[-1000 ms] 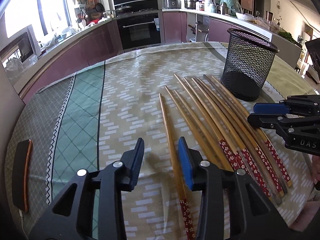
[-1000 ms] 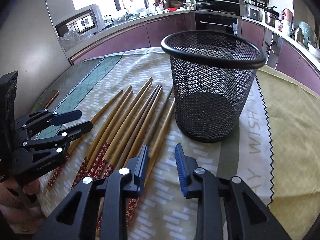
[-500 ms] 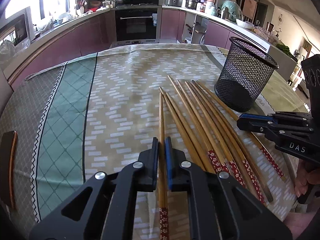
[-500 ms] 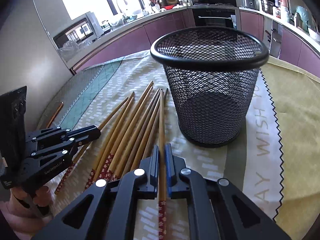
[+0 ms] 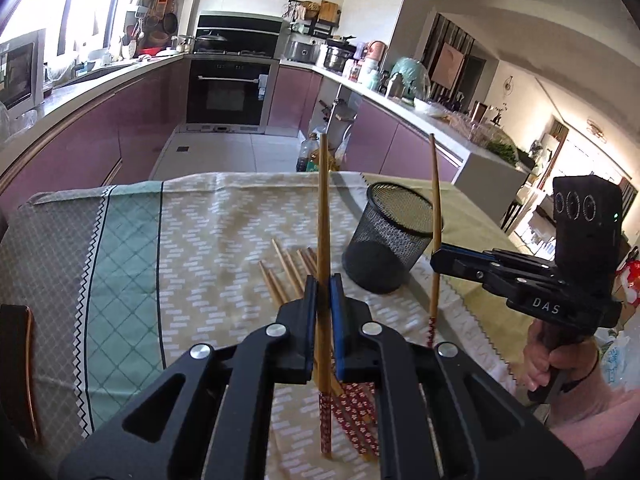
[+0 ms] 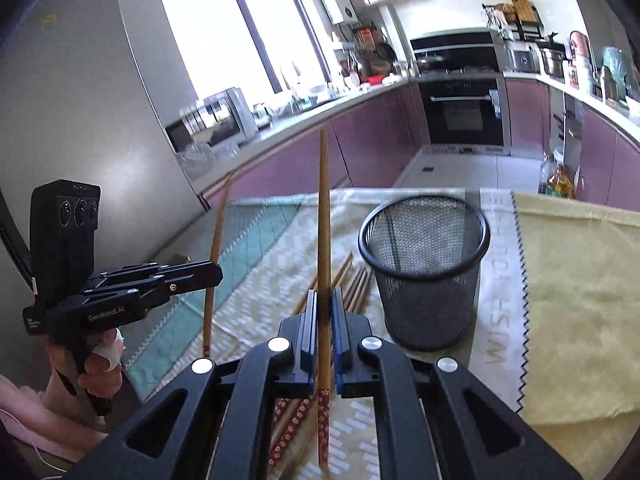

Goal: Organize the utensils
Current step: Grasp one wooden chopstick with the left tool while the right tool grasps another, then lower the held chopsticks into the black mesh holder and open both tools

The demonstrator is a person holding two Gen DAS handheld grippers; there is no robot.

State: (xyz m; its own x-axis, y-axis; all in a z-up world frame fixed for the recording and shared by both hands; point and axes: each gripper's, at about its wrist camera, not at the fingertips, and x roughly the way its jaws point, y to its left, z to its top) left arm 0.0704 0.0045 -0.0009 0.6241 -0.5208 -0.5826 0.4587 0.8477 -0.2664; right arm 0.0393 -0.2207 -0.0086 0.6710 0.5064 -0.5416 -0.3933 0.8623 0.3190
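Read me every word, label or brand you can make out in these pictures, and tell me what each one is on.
"DAS": white letters on the right gripper, seen from the left wrist.
"GenRobot.AI": on the left gripper, seen from the right wrist; the small print beside it is too small to read.
"WISH" and further, partly hidden letters: along the tablecloth border beside the mesh basket.

Two wooden chopsticks stand near upright above the bench, red flowered ends down, tapered tips up: the left one (image 5: 322, 216) and the right one (image 6: 323, 216), each pinched partway up its shaft. The other chopsticks (image 6: 352, 280) lie side by side on the cloth, fanned out, just beside the black mesh cup (image 6: 424, 280), which stands upright and looks empty.
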